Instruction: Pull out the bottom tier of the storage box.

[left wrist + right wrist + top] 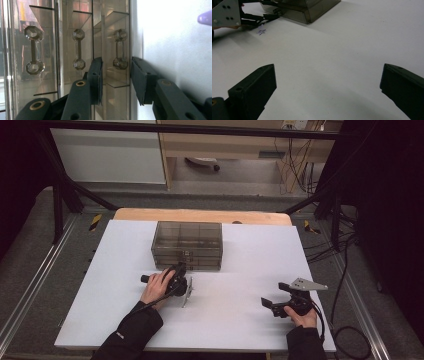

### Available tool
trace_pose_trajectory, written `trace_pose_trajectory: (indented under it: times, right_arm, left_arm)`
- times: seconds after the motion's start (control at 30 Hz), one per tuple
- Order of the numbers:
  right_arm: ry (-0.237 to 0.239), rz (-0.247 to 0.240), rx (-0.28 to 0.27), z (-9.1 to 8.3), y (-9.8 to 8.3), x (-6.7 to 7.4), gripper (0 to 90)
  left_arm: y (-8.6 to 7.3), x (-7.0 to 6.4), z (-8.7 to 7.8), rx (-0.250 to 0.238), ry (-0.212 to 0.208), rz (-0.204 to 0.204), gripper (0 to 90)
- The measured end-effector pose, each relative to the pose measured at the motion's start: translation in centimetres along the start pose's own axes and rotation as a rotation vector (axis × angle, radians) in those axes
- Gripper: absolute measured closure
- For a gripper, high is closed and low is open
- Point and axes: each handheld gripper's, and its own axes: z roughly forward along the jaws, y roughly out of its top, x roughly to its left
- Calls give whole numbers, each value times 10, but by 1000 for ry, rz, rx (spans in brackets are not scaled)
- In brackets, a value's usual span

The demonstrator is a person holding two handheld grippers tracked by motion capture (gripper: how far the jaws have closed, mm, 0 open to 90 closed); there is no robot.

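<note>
From above, the left gripper (178,270) is held on its side against the front face of the smoky clear drawer box (187,245), which stands at the middle of the white table (125,320) toward its far edge. The left hand (157,287) grips the tool's body just behind it. The right gripper (267,304) rests well apart from the box, near the table's right front, its jaws aimed left across bare surface.

In the left gripper view, the box front (75,37) stands immediately ahead of the claw, turned sideways, so its three drawers run as upright strips. The jaws are spread partway and bracket the handle (120,48) of the drawer nearest the table; that handle sits between the pads, and the pads look clear of it, though the reflections make contact hard to judge. The other two handles lie beyond one jaw.

In the right gripper view, the claw (328,85) is spread wide with bare table between the pads. The box corner (312,10) lies far ahead of it, and the left gripper's grey plate (227,12) off to one side.
</note>
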Motion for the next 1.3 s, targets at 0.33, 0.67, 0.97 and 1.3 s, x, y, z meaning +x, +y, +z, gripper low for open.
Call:
trace_pose_trajectory:
  times: [0.33,0.67,0.97,1.3]
  right_arm:
    - [0,5,3,1,0,1,13]
    - [-1,1,3,1,0,0,13]
    - [1,1,4,1,0,0,14]
    - [0,1,6,1,0,1,13]
  left_arm:
    - [-1,1,-1,-19,-8,-30,653]
    - [0,2,-4,-18,-2,-24,683]
    - [3,0,-9,-6,1,-13,684]
    - [2,-5,-18,-23,8,-14,684]
